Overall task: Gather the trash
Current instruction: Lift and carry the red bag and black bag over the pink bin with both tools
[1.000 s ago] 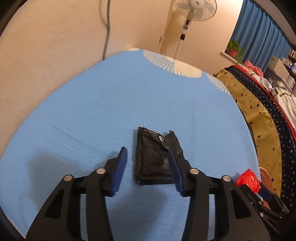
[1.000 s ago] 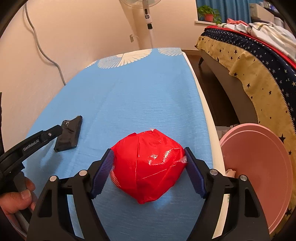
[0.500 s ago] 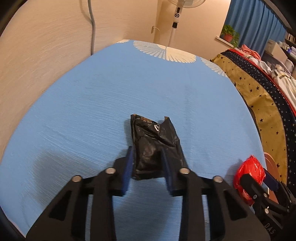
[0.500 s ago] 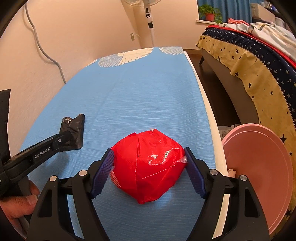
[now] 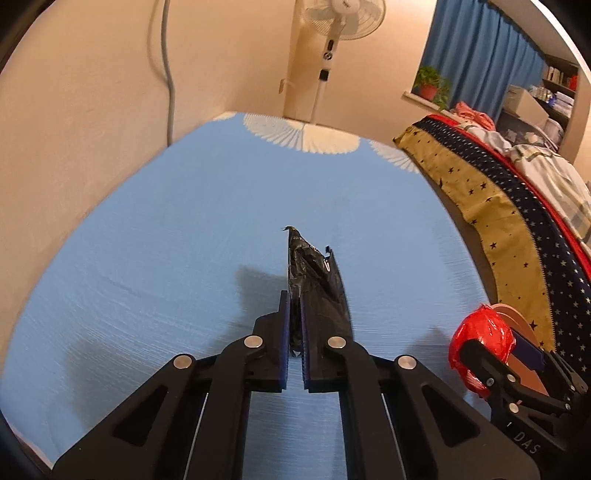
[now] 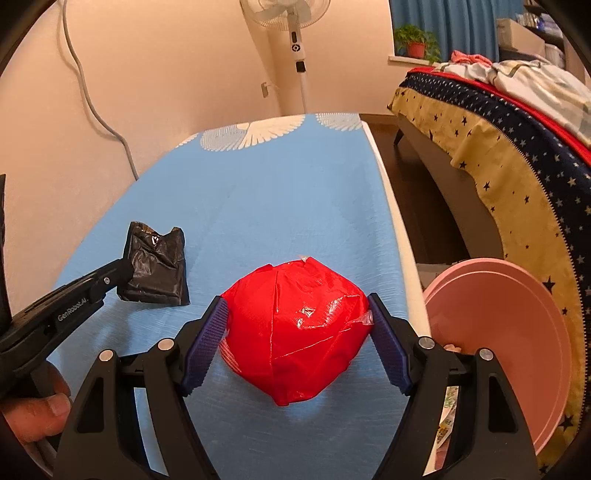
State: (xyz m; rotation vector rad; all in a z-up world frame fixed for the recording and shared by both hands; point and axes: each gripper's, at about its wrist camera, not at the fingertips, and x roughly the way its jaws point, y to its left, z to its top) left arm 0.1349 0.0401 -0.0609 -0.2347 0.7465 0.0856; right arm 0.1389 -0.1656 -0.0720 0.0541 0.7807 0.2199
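A crumpled black plastic bag [image 5: 314, 273] stands on edge above the blue tablecloth [image 5: 184, 240]. My left gripper [image 5: 293, 299] is shut on its near edge, the pads pressing the plastic as the jaws finish closing. The right wrist view shows that bag [image 6: 159, 266] lifted at the tip of the left gripper [image 6: 122, 273]. A red ball of crumpled plastic [image 6: 295, 328] sits between the blue pads of my right gripper [image 6: 296, 300], both pads against its sides. The left wrist view has the red ball [image 5: 480, 328] at the table's right edge.
A pink basin [image 6: 517, 332] stands just beyond the table's right edge, below it. A bed with a starred cover [image 6: 498, 147] lies further right, across a strip of dark floor. A fan [image 6: 291, 22] and a wall close the far end. A hand [image 6: 33, 413] holds the left gripper.
The left jaws closed from wide apart onto the black bag and lifted it off the cloth, turning it upright. The right gripper and red ball stayed where they were.
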